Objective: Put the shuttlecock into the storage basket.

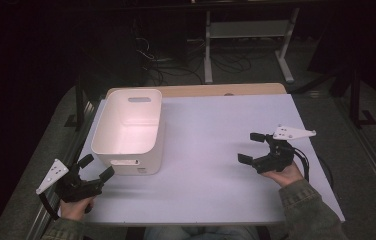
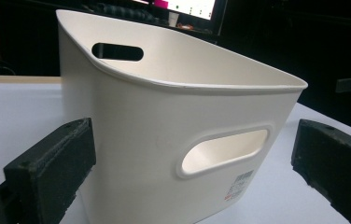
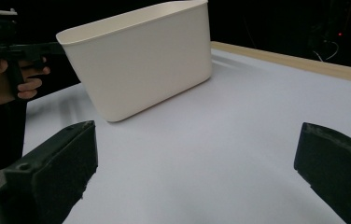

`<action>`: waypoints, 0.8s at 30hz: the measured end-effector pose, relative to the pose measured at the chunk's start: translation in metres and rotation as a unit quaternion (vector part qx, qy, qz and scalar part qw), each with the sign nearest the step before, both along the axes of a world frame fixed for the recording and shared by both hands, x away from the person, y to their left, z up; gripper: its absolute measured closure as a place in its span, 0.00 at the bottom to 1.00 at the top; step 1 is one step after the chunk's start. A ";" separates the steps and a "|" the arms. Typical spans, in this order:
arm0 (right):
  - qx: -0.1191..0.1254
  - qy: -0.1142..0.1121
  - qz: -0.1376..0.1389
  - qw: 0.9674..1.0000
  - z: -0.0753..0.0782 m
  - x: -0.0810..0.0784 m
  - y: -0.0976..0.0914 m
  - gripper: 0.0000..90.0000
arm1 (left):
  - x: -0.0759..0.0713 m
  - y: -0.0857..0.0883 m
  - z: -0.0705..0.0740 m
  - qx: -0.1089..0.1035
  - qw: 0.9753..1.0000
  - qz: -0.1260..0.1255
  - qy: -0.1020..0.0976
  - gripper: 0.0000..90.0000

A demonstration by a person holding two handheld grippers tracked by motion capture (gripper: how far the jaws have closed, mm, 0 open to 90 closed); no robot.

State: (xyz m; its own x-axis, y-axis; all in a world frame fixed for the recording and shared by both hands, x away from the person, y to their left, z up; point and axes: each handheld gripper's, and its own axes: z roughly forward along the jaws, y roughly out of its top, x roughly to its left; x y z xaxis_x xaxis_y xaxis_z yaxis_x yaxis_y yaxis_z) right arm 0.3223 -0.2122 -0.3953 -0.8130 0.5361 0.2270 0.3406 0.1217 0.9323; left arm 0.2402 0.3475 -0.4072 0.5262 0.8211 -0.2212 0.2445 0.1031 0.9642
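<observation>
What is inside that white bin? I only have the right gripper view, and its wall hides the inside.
Observer: In the high view the bin holds nothing, just its bare floor.
Operator: Any handles?
Observer: Yes, the left gripper view shows an oval handle slot in its end wall.
Operator: Is the left gripper gripping it?
Observer: No; the left gripper has its fingers open, short of the bin.

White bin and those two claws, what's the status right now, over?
Left claw open, close to white bin, not touching. Right claw open, apart over bare table. Bin upright, looks empty. Nothing between.
</observation>
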 end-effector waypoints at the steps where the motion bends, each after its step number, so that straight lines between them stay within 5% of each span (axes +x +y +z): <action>1: 0.002 0.000 -0.004 1.000 -0.001 -0.001 -0.002 0.00 | 0.000 0.000 0.000 0.000 1.000 0.000 -0.001 0.00; 15: 0.009 -0.041 -0.055 0.998 -0.008 -0.022 -0.029 0.00 | 0.001 0.000 0.000 0.003 1.000 -0.004 -0.002 0.00; 24: 0.007 -0.043 -0.068 0.997 -0.013 -0.028 -0.041 0.00 | 0.001 -0.001 0.000 0.003 1.000 -0.004 -0.002 0.00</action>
State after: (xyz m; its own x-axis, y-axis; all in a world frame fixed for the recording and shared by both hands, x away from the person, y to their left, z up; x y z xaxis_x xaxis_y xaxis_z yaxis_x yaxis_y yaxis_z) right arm 0.2943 -0.2531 -0.4079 -0.7492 0.6406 0.1685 0.2729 0.0667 0.9597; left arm 0.2413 0.3470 -0.4071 0.5334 0.8184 -0.2135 0.2417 0.0945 0.9657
